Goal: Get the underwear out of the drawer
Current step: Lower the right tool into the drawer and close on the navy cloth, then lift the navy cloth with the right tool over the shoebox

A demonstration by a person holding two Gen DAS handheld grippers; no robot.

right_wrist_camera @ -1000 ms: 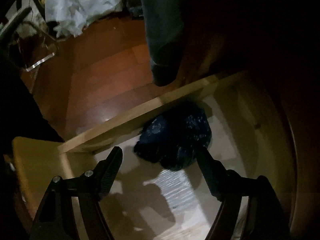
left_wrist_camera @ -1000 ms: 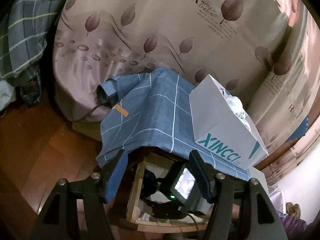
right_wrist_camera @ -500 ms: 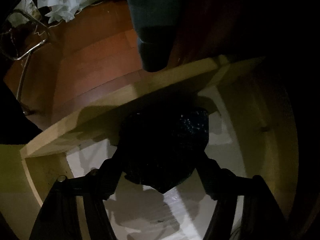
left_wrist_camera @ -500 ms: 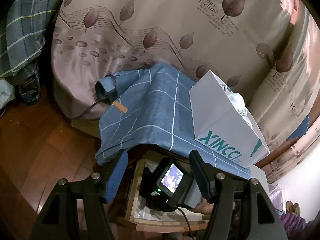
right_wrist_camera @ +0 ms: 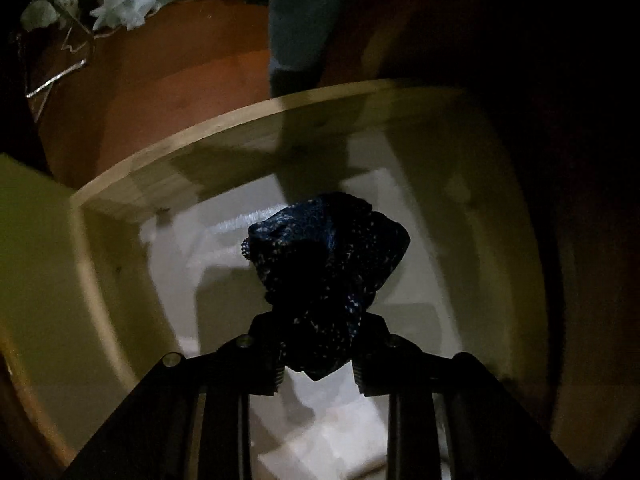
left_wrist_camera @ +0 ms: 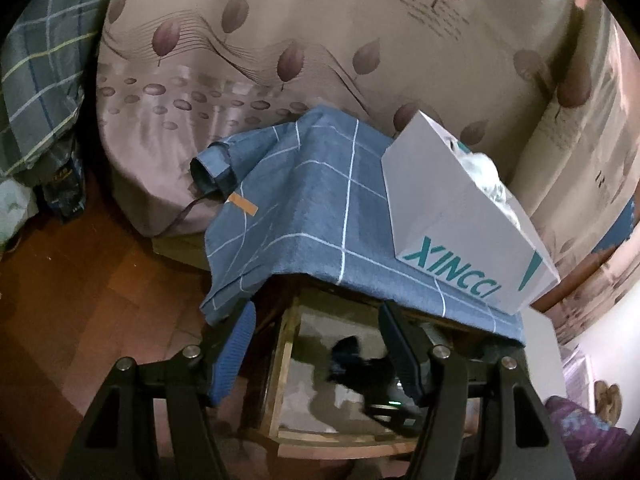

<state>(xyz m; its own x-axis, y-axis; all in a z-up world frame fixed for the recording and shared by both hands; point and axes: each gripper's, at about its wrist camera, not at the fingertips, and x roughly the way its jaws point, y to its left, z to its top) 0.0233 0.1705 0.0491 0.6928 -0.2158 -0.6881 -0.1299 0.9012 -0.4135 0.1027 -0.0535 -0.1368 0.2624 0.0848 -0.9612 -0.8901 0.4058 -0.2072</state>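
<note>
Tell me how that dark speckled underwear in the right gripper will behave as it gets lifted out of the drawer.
Probably floppy: the underwear bunches into a crumpled wad between the right gripper, whose jaws have just been closing on it. Likely light, since a small pinch carries it. Loose folds may sag or snag the drawer wall.

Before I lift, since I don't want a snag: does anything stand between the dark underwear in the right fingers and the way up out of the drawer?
Nothing visible does. The right gripper pinches the underwear above the open drawer, clear of its walls.
</note>
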